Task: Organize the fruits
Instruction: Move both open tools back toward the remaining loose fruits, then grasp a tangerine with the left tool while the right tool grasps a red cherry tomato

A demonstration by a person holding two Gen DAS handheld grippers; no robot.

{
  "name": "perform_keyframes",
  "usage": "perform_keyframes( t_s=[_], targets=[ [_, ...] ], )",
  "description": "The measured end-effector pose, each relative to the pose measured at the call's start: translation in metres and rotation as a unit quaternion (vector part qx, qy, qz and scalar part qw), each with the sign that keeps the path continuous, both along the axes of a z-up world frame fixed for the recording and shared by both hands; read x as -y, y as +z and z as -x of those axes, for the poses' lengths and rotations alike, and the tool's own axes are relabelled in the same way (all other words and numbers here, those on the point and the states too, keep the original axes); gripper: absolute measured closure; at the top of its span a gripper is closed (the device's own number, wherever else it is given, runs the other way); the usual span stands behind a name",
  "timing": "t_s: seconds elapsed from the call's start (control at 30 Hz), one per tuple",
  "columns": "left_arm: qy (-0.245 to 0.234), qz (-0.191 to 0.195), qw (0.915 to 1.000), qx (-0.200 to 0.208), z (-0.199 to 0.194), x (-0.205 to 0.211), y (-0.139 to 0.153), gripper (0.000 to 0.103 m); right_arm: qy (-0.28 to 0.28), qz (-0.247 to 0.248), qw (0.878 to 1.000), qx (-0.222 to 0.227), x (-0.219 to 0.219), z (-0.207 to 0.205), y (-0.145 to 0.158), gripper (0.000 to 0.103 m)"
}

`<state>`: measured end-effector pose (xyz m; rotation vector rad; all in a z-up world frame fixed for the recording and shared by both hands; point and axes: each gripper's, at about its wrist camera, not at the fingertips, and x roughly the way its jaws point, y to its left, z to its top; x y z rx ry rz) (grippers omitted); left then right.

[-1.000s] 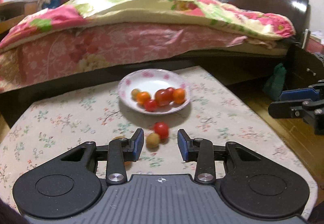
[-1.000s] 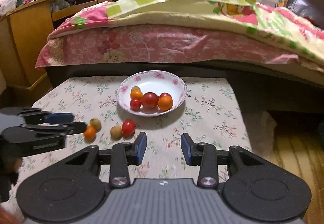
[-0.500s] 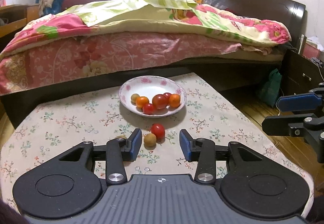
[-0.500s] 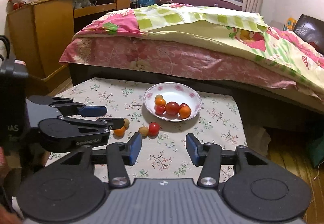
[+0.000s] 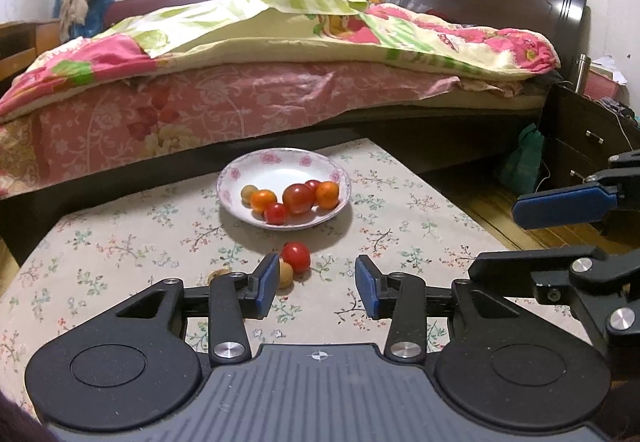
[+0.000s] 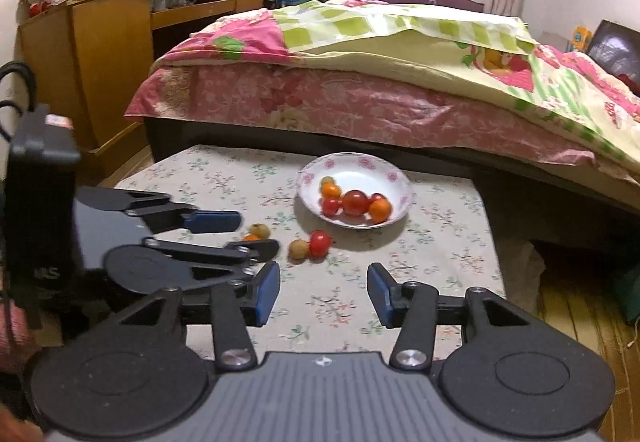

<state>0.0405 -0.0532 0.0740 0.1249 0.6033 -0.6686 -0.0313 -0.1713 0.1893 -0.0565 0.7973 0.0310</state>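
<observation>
My left gripper (image 5: 316, 282) and right gripper (image 6: 323, 292) both hang with jaws apart and empty; both have just been opening. Glossy round fruits fill the floral china plate (image 5: 256, 170). A red tomato (image 5: 296, 257) and a dull tan fruit (image 5: 285, 274) sit touching on the flowered tablecloth (image 5: 400, 202), beside a quilted bed (image 5: 280, 42).

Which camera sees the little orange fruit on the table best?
The right wrist view. There the orange fruit peeks out behind the left hand-held gripper, beside a brown fruit. In the left wrist view that gripper's own finger hides the orange fruit completely.
</observation>
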Motion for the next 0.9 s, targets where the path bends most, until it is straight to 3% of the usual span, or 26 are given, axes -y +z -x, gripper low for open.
perform_keyframes(
  t_s=[0.3, 0.63, 0.9],
  targets=[
    [0.023, -0.021, 0.9993, -0.021, -0.009, -0.002, -0.017, 0.052, -0.02, -0.027, 0.999, -0.011, 0.023, -0.008, -0.026, 0.056],
    [0.007, -0.045, 0.9986, -0.028, -0.005, 0.007, -0.028, 0.051, -0.028, -0.036, 0.999, -0.013, 0.045, -0.011, -0.051, 0.056],
    [-0.007, -0.037, 0.999, -0.025, 0.0, 0.01, -0.025, 0.05, -0.056, -0.032, 0.998, -0.01, 0.061, 0.001, -0.039, 0.056]
  ],
)
